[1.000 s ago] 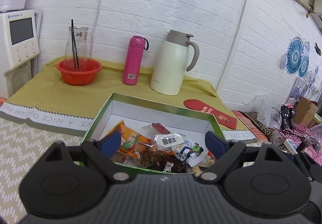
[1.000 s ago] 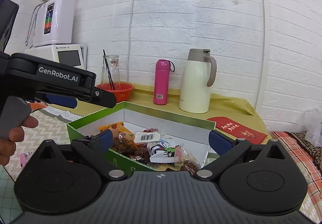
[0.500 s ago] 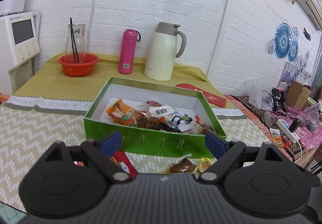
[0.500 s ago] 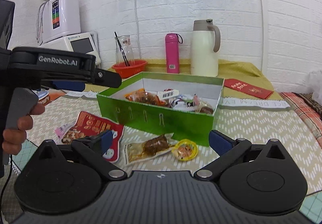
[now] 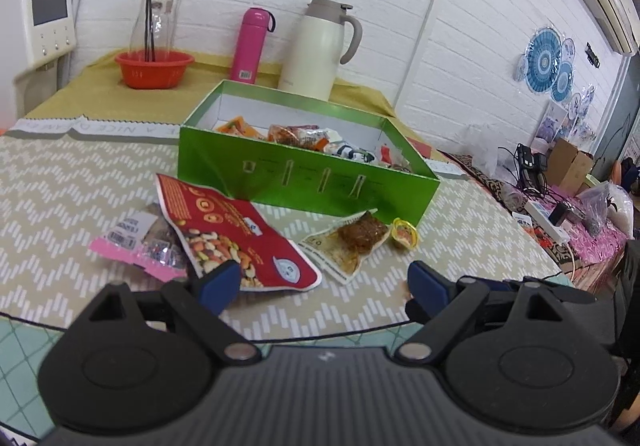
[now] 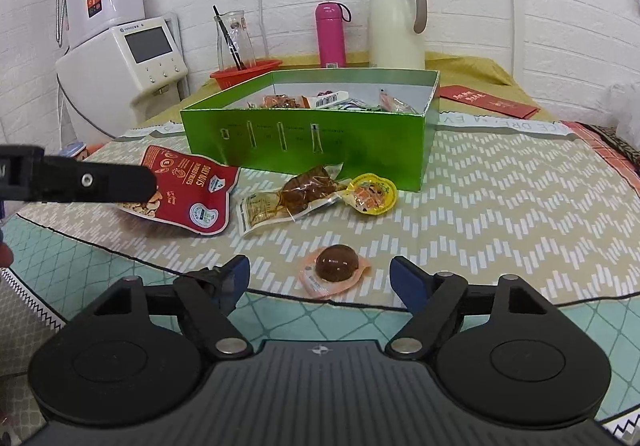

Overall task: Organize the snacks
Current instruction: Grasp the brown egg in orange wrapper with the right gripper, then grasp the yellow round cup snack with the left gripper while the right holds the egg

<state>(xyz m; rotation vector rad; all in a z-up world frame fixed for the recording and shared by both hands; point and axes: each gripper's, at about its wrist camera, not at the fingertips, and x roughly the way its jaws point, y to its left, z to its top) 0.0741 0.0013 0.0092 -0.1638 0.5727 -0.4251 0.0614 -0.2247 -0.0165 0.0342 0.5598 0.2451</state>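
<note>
Right gripper (image 6: 320,280) hangs low, jaws spread wide and empty, a round brown jelly cup (image 6: 335,270) lying on the mat just ahead between its fingers. Left gripper (image 5: 320,286) also released, nothing gripped, over the red mixed-nuts pouch (image 5: 232,230). Beyond lie a clear-wrapped brown snack (image 6: 296,197) and a yellow jelly cup (image 6: 372,193), touching. Farthest, the green box (image 6: 320,141) holds several snacks.
</note>
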